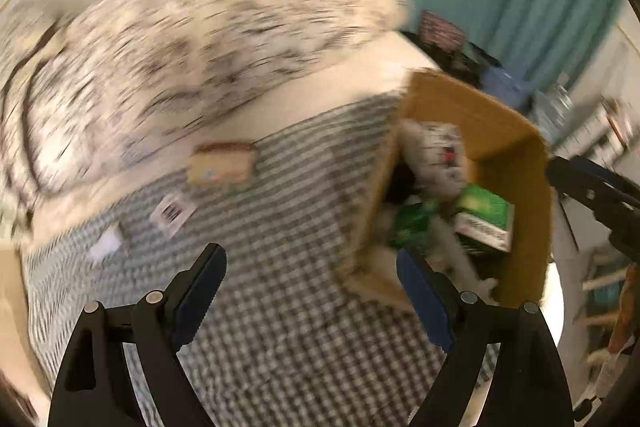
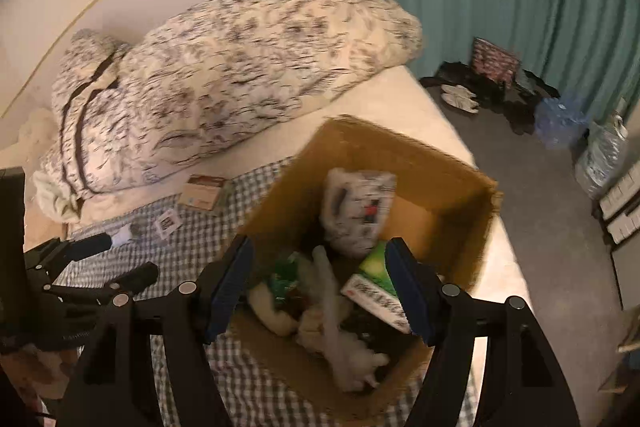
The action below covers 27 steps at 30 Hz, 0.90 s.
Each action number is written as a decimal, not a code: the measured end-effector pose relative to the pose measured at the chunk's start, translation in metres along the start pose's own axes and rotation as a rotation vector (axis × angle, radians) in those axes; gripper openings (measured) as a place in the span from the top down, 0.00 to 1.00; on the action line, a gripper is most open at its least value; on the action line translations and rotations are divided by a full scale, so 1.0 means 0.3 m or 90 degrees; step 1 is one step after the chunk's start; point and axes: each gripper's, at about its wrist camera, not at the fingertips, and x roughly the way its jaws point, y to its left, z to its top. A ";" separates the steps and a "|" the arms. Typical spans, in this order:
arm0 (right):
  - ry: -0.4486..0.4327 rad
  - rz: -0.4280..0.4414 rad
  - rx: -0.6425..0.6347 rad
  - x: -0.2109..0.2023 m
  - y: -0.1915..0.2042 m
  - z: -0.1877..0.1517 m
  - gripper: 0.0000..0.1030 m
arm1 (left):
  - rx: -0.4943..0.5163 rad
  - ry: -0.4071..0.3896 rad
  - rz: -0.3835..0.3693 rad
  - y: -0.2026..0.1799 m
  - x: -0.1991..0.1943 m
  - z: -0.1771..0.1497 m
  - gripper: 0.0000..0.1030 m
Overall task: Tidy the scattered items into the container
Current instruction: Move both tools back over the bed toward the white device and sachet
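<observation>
Open, empty right claw point(image 2: 320, 287) directly above cardboard box point(image 2: 452, 163); left claw point(image 1: 310, 291) open over checked cloth point(image 1: 280, 307) beside it.

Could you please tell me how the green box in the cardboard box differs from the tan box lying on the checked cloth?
The green box lies tilted among other items inside the cardboard box; the tan box lies flat, alone, on the checked cloth. One is green and white, the other tan with a brown edge. Both are small rectangular packages.

Black hand-held gripper point(image 2: 318, 287), blue pads point(image 2: 228, 283)
</observation>
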 end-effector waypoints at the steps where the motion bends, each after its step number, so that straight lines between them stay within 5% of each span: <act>1: -0.001 0.006 -0.007 0.004 0.030 -0.002 0.33 | -0.026 0.004 0.010 0.051 -0.007 -0.024 0.13; 9: -0.002 0.078 -0.081 0.021 0.323 -0.051 0.33 | -0.168 0.011 0.083 0.372 -0.082 -0.215 0.12; 15: -0.013 0.087 -0.148 -0.021 0.516 -0.092 0.22 | -0.232 0.005 0.106 0.535 -0.147 -0.299 0.08; 27: -0.004 0.058 -0.194 0.053 0.744 -0.089 0.20 | -0.252 0.003 0.099 0.692 -0.148 -0.334 0.06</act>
